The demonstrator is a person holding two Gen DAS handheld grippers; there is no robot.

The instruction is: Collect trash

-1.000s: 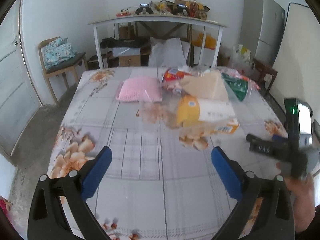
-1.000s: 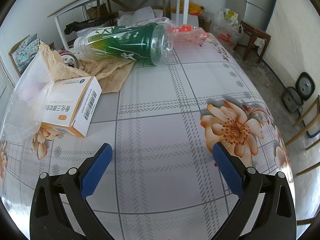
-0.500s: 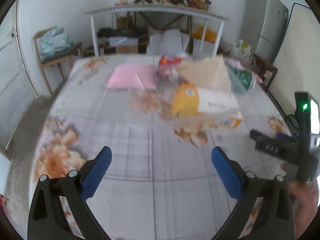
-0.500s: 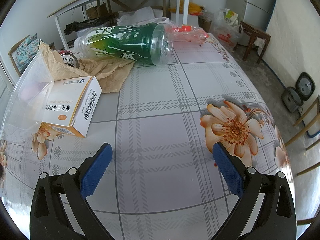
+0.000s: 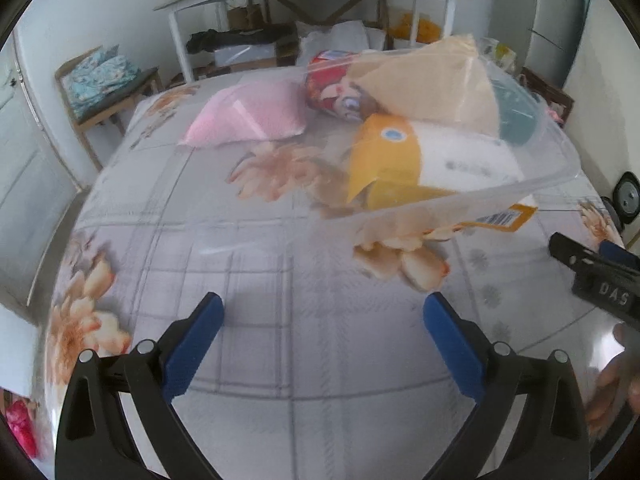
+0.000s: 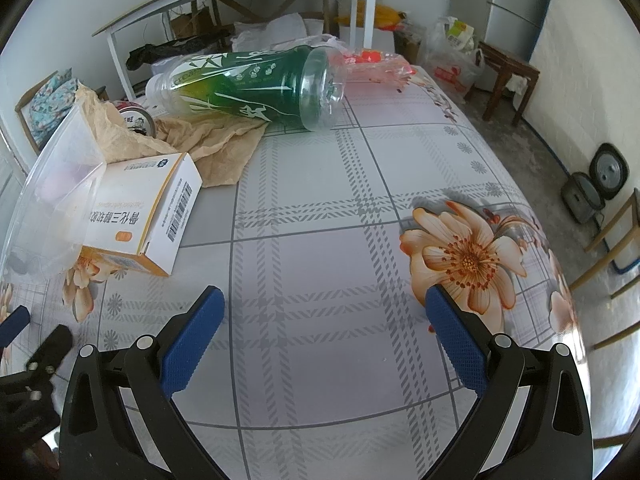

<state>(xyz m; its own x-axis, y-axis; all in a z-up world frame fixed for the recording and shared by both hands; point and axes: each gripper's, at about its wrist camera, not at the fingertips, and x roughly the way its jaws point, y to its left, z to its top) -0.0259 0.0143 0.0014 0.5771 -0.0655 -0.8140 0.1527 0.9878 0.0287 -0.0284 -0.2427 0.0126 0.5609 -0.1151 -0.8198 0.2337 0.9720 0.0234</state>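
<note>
Jaws of left gripper (image 5: 323, 322) and right gripper (image 6: 323, 322) spread, empty. Risk: my approach nudges carton (image 6: 144, 216), rolls green bottle (image 6: 248, 86) off table (image 6: 320, 240) far edge.

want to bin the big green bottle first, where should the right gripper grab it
Take the bottle across its body near the middle, coming from above. It lies on its side on the table, base toward the right gripper, which is open. The round body looks about as wide as the open fingers, so the narrower neck end, far left, is a fallback.
</note>
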